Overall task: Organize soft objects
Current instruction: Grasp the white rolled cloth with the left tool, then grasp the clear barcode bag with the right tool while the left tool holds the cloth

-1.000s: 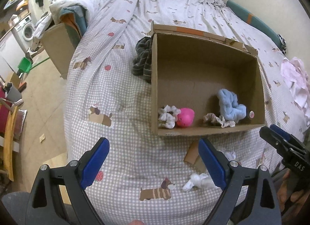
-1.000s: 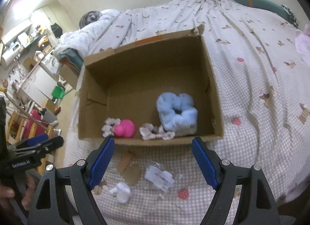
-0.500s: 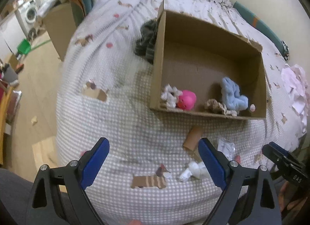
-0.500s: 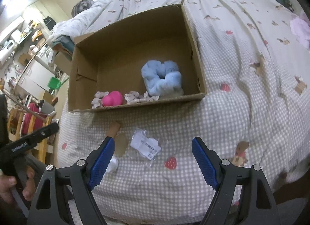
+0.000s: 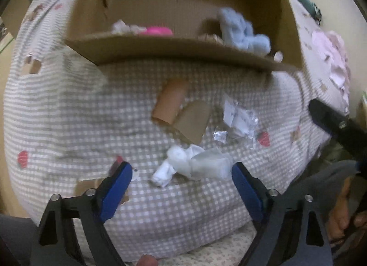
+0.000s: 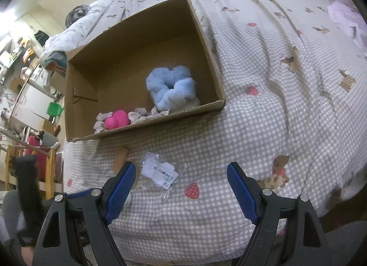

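still, the left gripper, jaws apart and just narrowing with nothing gripped, straddled the white sock lying near the bed's edge, long axis running eight to three o'clock, so it risked pinching the sheet or the tube at twelve.

No text is legible. The white packet on the bedspread carries a printed label with a barcode-like strip, too small to read.
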`<move>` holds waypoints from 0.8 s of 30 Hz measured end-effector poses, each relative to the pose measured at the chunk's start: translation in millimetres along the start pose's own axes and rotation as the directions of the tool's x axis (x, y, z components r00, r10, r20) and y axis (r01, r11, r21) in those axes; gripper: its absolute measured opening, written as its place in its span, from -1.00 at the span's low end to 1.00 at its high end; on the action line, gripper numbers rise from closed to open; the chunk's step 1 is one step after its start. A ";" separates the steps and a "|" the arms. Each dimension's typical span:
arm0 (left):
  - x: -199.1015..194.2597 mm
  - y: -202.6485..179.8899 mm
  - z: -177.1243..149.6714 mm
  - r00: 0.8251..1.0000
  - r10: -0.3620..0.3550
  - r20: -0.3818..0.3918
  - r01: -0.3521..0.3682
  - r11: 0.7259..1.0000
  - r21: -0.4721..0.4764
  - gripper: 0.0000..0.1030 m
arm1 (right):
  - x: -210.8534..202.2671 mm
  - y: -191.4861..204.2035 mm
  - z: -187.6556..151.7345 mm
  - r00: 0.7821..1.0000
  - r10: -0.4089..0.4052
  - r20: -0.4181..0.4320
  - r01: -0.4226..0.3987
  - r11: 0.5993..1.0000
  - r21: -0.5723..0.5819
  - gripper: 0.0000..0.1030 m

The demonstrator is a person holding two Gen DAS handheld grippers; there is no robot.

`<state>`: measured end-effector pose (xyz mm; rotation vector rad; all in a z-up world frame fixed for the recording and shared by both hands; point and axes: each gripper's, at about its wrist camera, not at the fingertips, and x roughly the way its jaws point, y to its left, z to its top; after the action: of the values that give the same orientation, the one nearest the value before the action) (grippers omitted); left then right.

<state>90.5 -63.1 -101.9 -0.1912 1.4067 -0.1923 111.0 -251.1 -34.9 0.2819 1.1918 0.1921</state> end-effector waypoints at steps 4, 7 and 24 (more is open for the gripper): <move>20.1 -6.1 0.7 1.000 0.019 -0.023 -0.018 1.000 0.024 -0.13 | 1.0 0.5 -0.7 1.000 -0.009 0.000 0.009 1.000 -0.003 0.68; 23.1 -10.7 -0.1 0.999 0.043 -0.017 -0.042 0.998 0.050 -0.40 | -0.8 1.2 -0.9 1.000 -0.020 0.008 0.020 1.000 -0.011 0.68; -76.0 23.4 -11.1 0.972 0.147 0.183 -0.137 0.989 -0.063 -0.51 | 33.8 14.4 -0.6 0.994 -0.019 -0.111 0.016 1.000 -0.024 0.68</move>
<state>68.3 -21.9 -36.5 -0.1451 1.2327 -0.0195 122.6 -227.4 -60.5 0.2434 1.3008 0.2081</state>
